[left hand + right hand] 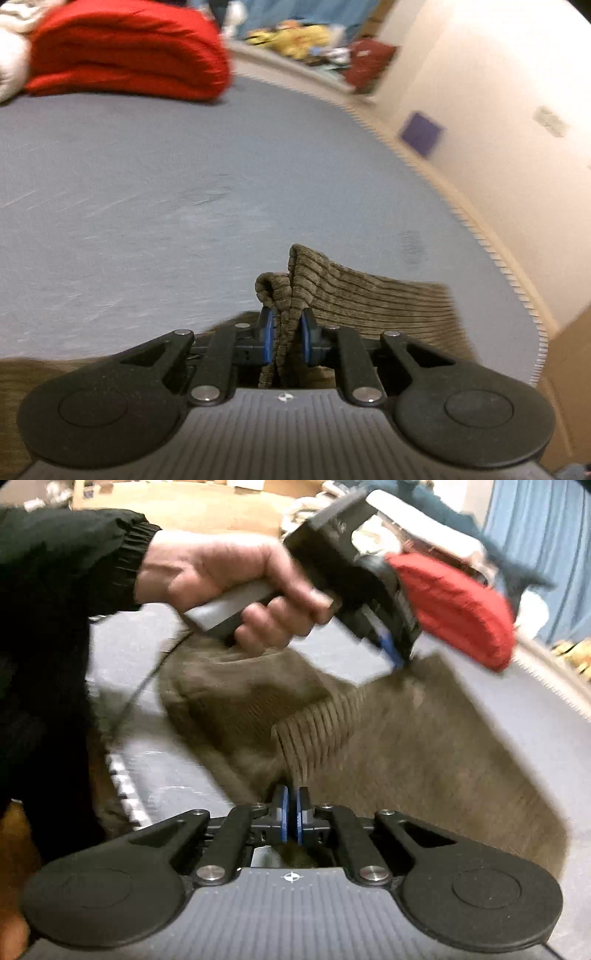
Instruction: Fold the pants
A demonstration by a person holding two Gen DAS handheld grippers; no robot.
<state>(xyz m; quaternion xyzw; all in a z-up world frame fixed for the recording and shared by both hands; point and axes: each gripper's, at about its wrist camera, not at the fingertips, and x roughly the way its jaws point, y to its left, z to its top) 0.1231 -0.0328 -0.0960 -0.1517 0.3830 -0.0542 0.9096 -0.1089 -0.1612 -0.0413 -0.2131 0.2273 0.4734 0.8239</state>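
Corduroy pants, olive-brown, are pinched in both claws and lifted off a grey-blue bed. In the left wrist view the left claw tilts downward, its blue pads clamped on a bunched fold of the cloth. In the right wrist view the right claw is pressed nearly together on a thin edge of the pants. Beyond it a hand in a black sleeve grips the left tool's handle. Farther off, at the bed's far left, lies a folded red blanket; a pale wall runs along the right.
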